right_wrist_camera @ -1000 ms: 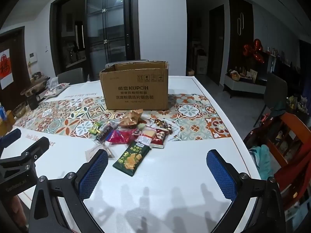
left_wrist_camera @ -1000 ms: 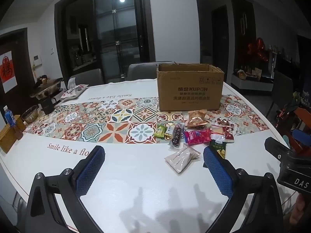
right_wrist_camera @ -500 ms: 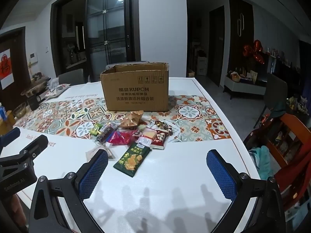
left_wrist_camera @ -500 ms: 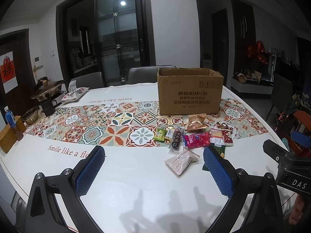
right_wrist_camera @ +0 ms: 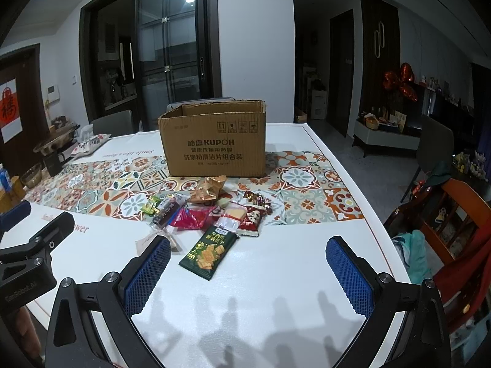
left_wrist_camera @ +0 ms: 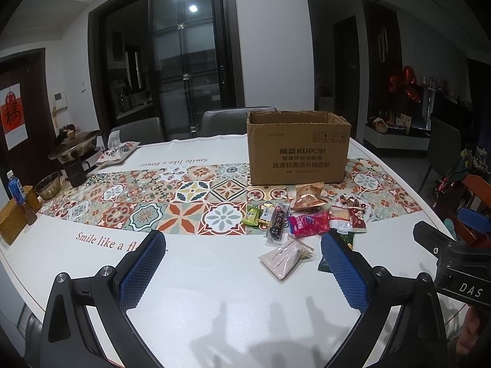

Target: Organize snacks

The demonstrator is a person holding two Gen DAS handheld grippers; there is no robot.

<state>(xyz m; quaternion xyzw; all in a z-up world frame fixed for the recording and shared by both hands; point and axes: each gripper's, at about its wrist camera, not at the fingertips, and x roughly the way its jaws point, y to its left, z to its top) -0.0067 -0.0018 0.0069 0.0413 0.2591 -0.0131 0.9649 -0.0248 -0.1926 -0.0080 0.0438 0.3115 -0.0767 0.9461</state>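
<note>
An open cardboard box [left_wrist_camera: 297,150] [right_wrist_camera: 214,144] stands on the patterned runner. Several snack packets lie in front of it: a pink packet [left_wrist_camera: 307,223] [right_wrist_camera: 196,216], a dark bar [left_wrist_camera: 277,224] [right_wrist_camera: 165,210], a gold bag [left_wrist_camera: 308,196] [right_wrist_camera: 208,188], a pale pouch [left_wrist_camera: 284,259] and a green cracker packet [right_wrist_camera: 208,251]. My left gripper [left_wrist_camera: 242,263] is open and empty, above the white table near the pale pouch. My right gripper [right_wrist_camera: 248,266] is open and empty, just right of the green packet. Each gripper shows at the edge of the other's view.
The white table [left_wrist_camera: 214,291] carries a tiled runner [left_wrist_camera: 153,196]. A pot [left_wrist_camera: 75,150], bowl [left_wrist_camera: 47,185], blue bottle [left_wrist_camera: 15,188] and basket [left_wrist_camera: 12,220] stand at the far left. Grey chairs [left_wrist_camera: 233,121] are behind; an orange chair [right_wrist_camera: 454,214] is at right.
Both grippers have risen and tilted slightly, so the box and snacks sit a little lower and farther in view. Both stay open; no snack has moved.
</note>
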